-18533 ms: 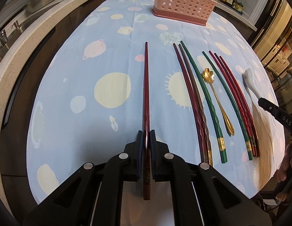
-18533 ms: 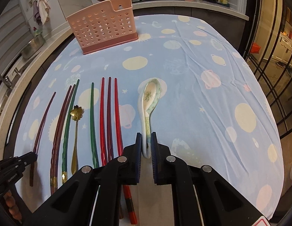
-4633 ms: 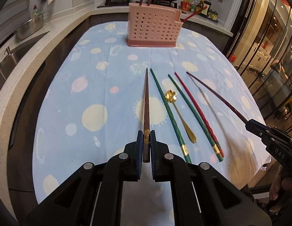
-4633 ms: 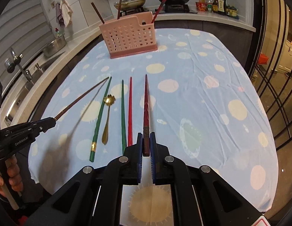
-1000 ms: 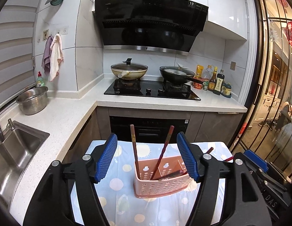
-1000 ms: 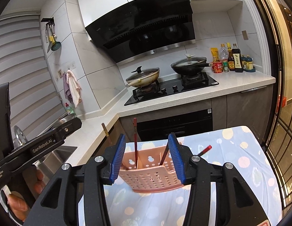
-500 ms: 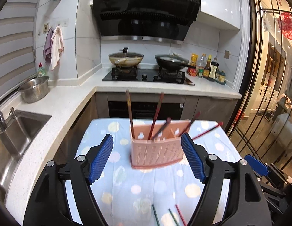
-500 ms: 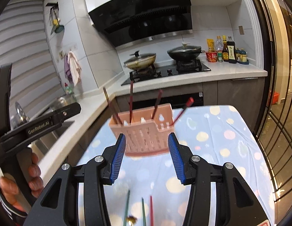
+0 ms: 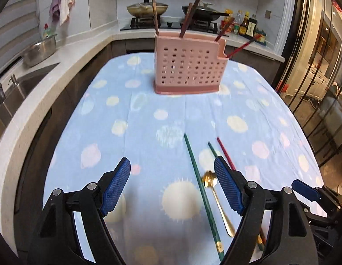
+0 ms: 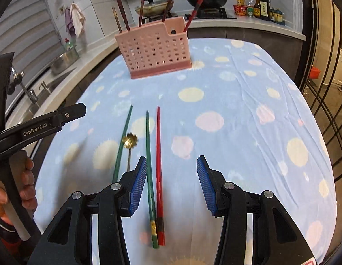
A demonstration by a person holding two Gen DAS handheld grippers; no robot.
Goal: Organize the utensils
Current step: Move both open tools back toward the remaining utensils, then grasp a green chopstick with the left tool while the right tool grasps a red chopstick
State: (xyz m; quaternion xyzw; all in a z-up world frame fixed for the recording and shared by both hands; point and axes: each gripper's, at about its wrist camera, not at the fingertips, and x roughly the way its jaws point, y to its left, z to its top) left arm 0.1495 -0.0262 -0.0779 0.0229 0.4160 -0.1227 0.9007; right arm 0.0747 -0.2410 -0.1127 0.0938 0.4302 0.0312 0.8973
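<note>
- Steel bowl [image 9: 39, 49] on the counter at ten o'clock, well apart from the table.
- Left gripper [image 9: 172, 184] hangs released and empty above the blue spotted tablecloth [image 9: 149, 110].
- Pink utensil holder [image 9: 188, 66] stands at twelve o'clock, several chopsticks upright and leaning inside.
- Green chopstick [image 9: 202, 195] lies nearest the left gripper; gold spoon [image 9: 217, 196] just beside it at four o'clock.
- Second green chopstick [image 10: 149, 165] and red chopstick [image 10: 158, 165] lie side by side.
- Right gripper [image 10: 172, 176] spread wide, holding nothing, above that pair.
</note>
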